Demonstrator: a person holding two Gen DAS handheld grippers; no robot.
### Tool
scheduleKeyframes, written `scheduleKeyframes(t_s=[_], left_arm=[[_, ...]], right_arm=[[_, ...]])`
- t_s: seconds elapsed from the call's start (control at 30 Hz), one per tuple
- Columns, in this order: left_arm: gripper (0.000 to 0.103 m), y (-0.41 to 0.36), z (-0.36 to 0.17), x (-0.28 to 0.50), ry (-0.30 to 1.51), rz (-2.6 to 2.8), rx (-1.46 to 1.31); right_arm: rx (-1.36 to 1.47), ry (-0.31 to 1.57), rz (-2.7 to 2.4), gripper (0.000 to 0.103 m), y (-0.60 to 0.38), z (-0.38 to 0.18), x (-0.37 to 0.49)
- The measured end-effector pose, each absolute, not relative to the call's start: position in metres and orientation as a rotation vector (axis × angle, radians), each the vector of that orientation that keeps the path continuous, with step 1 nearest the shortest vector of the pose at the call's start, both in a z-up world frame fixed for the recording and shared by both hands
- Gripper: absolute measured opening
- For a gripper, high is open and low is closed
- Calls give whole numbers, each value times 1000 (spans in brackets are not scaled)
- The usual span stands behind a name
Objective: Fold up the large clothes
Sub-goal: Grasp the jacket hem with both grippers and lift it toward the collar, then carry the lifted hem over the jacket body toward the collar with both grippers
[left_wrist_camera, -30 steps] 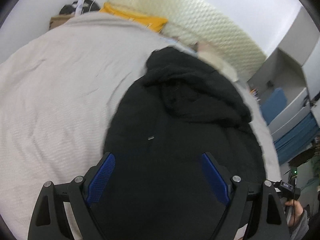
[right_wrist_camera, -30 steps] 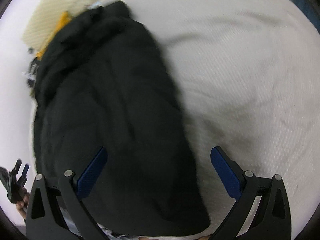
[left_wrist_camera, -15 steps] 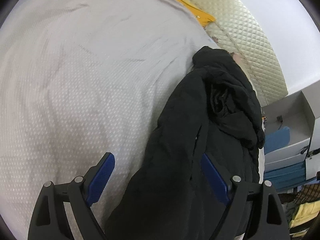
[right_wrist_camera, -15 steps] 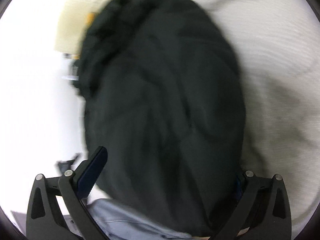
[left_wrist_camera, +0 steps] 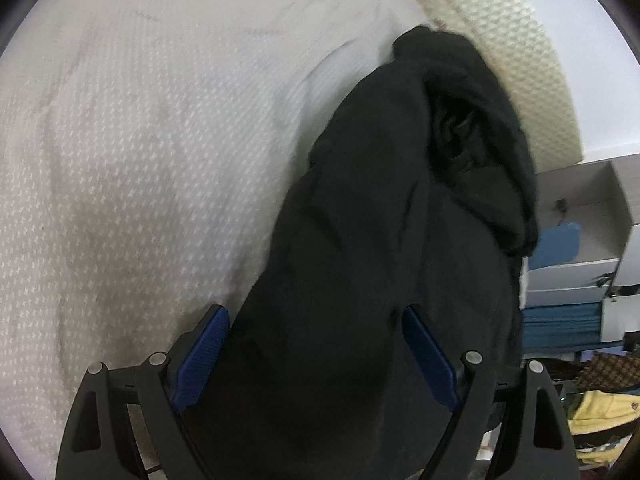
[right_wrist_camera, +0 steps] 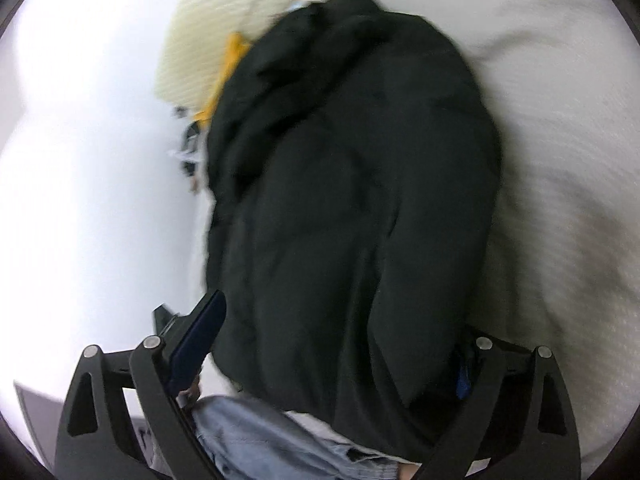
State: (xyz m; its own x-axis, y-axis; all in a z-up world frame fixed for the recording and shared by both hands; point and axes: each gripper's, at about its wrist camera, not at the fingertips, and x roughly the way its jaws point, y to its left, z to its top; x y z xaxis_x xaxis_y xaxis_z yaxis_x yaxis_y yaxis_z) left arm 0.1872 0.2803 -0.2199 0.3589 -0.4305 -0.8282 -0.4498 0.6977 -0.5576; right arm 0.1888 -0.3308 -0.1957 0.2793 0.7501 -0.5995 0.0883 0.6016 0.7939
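Black jacket (left_wrist_camera: 384, 248) bunched on bed (left_wrist_camera: 140, 140). L tongs (left_wrist_camera: 316, 328) wide over its hem; R tongs (right_wrist_camera: 340, 332) wide, just been closing, jacket between them.

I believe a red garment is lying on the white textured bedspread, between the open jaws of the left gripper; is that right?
Not quite: the garment is black, not red, as the left wrist view shows. It does lie on the white textured bedspread, between the open jaws of the left gripper.

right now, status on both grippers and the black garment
Left gripper open over black garment. Right gripper open, jaws just closing, garment between. Garment bunched on white bedspread. Nothing in the way.
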Motion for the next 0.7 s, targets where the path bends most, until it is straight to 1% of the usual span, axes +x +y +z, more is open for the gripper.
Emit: scheduleKeyframes(t_s=[0.13,0.3,0.4,0.53,0.57,0.63,0.67,0.7], left_arm=[[88,270,-219,192,1275,45,-788],[88,258,-222,198,1307,31,-735],[89,250,-232,200,1333,-27,-729],[88,239,-228,199,1320,-91,-700],[85,237,-228,199,1317,-106,-706],[82,233,-228,198,1313,-151,-730],[76,228,-227,200,1311,-164,-732],[72,226,-227,201,1307,-182,-734]], right_arm=[[848,1277,386,94,-340,-210,193],[788,1355,202,96,-347,-227,194],[875,1402,225,97,-347,-240,196],[854,1409,343,97,-332,-237,199],[852,1397,387,97,-324,-233,200],[831,1375,441,97,-315,-226,201],[811,1366,468,96,-311,-223,202],[804,1359,486,92,-309,-221,201]])
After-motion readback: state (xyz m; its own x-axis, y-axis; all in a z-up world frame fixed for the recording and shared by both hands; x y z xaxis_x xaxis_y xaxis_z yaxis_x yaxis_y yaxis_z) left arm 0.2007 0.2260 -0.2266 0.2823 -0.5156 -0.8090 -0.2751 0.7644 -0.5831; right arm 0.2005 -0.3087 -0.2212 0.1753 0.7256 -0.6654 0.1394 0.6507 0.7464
